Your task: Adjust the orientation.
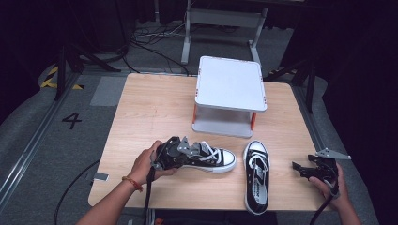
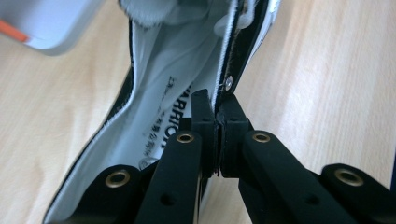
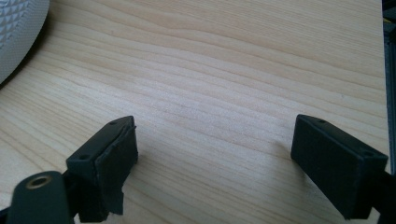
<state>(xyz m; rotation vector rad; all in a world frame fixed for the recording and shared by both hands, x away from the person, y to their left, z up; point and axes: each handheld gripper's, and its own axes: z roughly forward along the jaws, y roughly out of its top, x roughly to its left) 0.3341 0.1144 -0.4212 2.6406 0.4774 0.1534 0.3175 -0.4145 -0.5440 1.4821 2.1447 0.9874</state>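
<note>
We have the left sneaker [image 1: 206, 157] pinched at its collar: our left gripper [image 2: 215, 122] is clamped on the thin side wall near the top eyelet, one pad inside against the printed insole lining, the other outside on the black canvas. The shoe lies on the tabletop [image 1: 155, 108] straight ahead of that gripper, toe pointing away from it toward the second sneaker [image 1: 256, 174], which rests off to the far side, sole down and untouched.

Beyond the held shoe's toe end, farther up the tabletop, stands the white two-level stand [image 1: 230, 93], likely where the pair belongs. Our right gripper [image 3: 215, 163] hovers over bare wood well apart from both shoes, its jaws spread wide with nothing between them.

To do this step well, we judge the bite should stay deep enough that the canvas edge cannot slide out, since a shoe hung by one wall will swing and twist. We should lift slowly, keep the sole level, and steer the toe clear of the stand's orange posts [image 1: 254, 121] before setting it down.
</note>
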